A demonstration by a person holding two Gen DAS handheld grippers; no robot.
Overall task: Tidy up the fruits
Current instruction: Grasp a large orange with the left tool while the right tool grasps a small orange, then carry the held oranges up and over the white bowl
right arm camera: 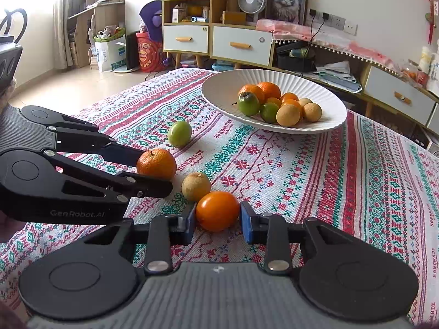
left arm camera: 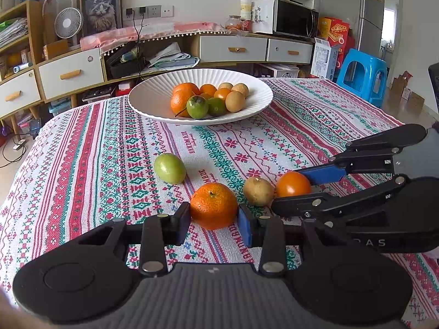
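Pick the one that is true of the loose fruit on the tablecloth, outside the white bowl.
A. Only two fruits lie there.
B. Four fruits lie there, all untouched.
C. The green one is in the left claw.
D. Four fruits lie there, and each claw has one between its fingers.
D: the left claw closes on the mandarin, the right claw on the smooth orange fruit; the green fruit and brown fruit lie free.

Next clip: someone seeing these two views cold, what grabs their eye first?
Two claws working at once near the front of the patterned tablecloth: the left claw is shut on a mandarin, the right claw on a smooth orange fruit. Behind them, a white ribbed bowl already holds a heap of orange, green and tan fruit, while a green fruit and a tan one lie loose.
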